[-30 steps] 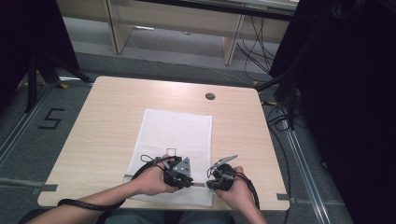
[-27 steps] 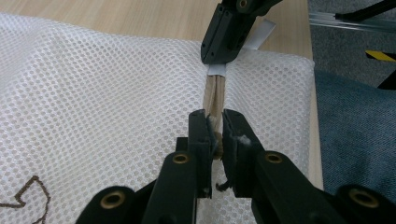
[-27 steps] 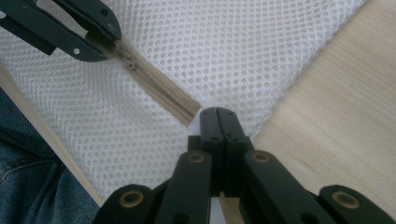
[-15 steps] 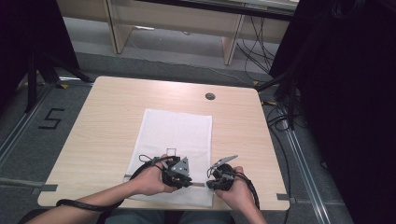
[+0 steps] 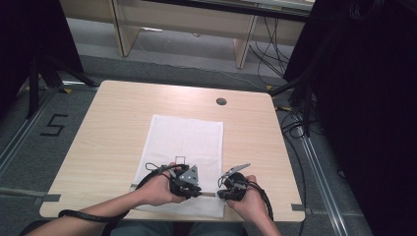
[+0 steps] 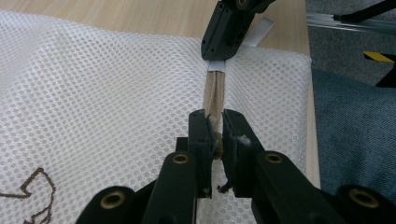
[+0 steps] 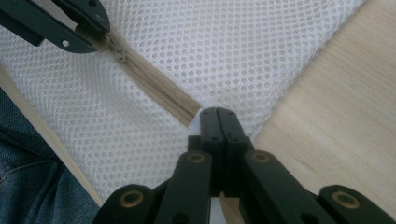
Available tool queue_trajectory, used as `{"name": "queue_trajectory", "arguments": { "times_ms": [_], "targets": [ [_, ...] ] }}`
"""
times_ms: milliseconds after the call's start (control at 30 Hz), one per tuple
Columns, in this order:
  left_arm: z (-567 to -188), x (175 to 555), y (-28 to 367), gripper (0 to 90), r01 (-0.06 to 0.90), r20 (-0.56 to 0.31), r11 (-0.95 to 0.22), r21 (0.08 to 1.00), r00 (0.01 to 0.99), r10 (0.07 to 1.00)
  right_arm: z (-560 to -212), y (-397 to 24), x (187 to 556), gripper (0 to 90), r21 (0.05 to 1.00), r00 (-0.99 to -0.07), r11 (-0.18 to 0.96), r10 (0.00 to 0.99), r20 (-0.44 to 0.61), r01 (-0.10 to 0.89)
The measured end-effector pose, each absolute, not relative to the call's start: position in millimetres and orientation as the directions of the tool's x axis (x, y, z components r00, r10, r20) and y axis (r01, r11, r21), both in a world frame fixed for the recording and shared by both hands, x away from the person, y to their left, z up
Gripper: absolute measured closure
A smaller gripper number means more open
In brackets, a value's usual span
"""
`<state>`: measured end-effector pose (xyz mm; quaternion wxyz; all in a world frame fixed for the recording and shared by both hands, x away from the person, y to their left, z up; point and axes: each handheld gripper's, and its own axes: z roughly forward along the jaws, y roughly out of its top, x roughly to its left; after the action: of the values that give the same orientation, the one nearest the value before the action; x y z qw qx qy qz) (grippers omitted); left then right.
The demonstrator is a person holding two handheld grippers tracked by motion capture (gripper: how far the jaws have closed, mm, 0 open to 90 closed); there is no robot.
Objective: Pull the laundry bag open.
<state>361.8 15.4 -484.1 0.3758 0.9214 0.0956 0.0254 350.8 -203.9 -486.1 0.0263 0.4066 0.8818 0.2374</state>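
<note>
At the table's near edge, the zipper pull (image 6: pixel 215 140) is pinched by the left gripper (image 6: pixel 214 122) while the mesh bag (image 5: pixel 184 147) is anchored by the clamped right gripper (image 7: pixel 218 116), so the zipper (image 7: pixel 154 84) can be drawn.

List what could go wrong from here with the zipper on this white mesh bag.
The left gripper is shut on the small zipper pull of the beige zipper with only its jaw tips, so the pull might slip out. The right gripper pinches the white mesh laundry bag by a thin bit at the zipper's end; that hold could slip, letting the bag bunch on the light wooden table.
</note>
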Motion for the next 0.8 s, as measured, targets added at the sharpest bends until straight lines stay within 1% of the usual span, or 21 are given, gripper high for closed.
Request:
{"name": "queue_trajectory", "arguments": {
  "times_ms": [67,200,267,333,567,700,800],
  "targets": [
    [-483.9,362.1,15.3,82.1,0.145,-0.016,-0.699,0.700,0.982,0.188,-486.2,-203.9,350.8,90.0,0.441,-0.667,0.555,0.730,0.148,0.705],
    [-484.1,361.7,15.3,82.1,0.155,-0.025,-0.697,0.700,0.981,0.193,-486.2,-203.9,350.8,90.0,0.440,-0.667,0.556,0.730,0.148,0.705],
    [-483.2,362.5,16.2,82.1,0.141,-0.009,-0.711,0.689,0.983,0.185,-486.1,-203.8,350.7,90.0,0.440,-0.667,0.556,0.730,0.147,0.706],
    [-483.4,362.0,16.9,82.1,0.158,-0.026,-0.700,0.697,0.980,0.195,-486.1,-203.7,350.8,90.0,0.440,-0.667,0.556,0.731,0.146,0.705],
    [-483.3,361.2,17.4,82.1,0.159,-0.028,-0.699,0.698,0.980,0.195,-485.9,-203.3,350.0,90.0,0.437,-0.661,0.551,0.737,0.145,0.711],
    [-482.3,362.5,19.9,82.1,0.140,-0.009,-0.714,0.686,0.983,0.184,-485.9,-203.6,350.2,90.0,0.438,-0.661,0.550,0.736,0.148,0.711],
    [-483.0,362.1,19.6,82.1,0.150,-0.019,-0.702,0.696,0.982,0.190,-486.0,-203.6,350.6,90.0,0.439,-0.667,0.557,0.731,0.144,0.705]
  ]
}}
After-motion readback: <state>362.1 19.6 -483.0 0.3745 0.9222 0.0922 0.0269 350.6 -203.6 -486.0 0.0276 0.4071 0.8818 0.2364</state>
